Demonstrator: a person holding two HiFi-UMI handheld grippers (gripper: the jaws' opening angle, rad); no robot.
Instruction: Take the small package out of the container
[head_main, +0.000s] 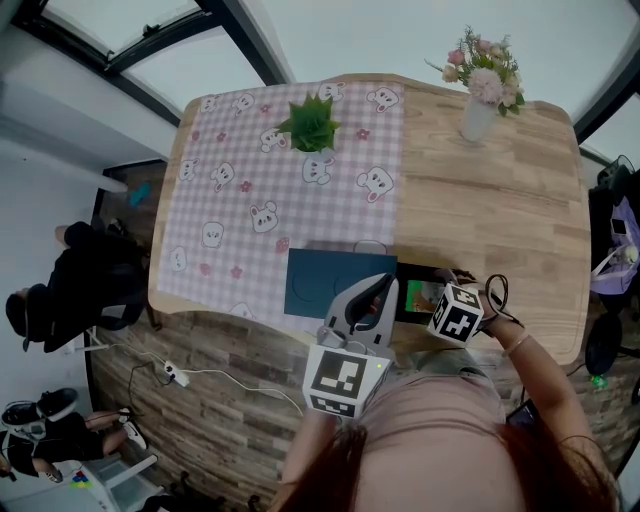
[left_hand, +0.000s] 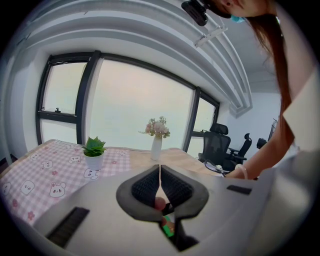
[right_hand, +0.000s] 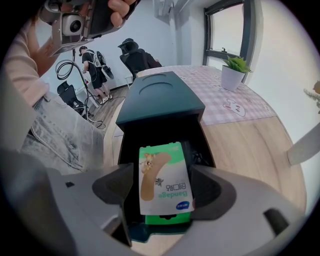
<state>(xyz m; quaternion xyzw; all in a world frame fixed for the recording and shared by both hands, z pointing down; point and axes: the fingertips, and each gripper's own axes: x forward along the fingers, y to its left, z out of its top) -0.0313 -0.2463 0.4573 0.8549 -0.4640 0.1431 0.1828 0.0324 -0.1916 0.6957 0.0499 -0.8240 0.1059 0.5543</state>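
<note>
**Green-and-white small package (right_hand: 164, 177) lies in the open container (right_hand: 160, 100), right gripper (right_hand: 162, 187) released around it**

The wooden table (head_main: 500, 190) runs out of my head view at 3 o'clock. A seated person (head_main: 80, 280) at 9 o'clock is partly cut off. From above, the right gripper's jaws are hidden under its marker cube (head_main: 457, 312). The left gripper (head_main: 385, 285) covers a corner of the container's lid. In the left gripper view its own body blocks the container. Only a sliver of green shows below the pads, and I can't say for sure what it is.

A pink checked cloth (head_main: 250, 200) covers the table's half toward 9 o'clock. A potted plant (head_main: 310, 125) stands at 12 o'clock from the container and a vase of flowers (head_main: 480, 110) at 1 o'clock, both well apart from it.

The dark teal container sits at the table's 6 o'clock edge with its lid swung flat. The small package lies in its black compartment. The right gripper's jaws stand wide on either side of the package. The left gripper is clenched, pads together.
</note>
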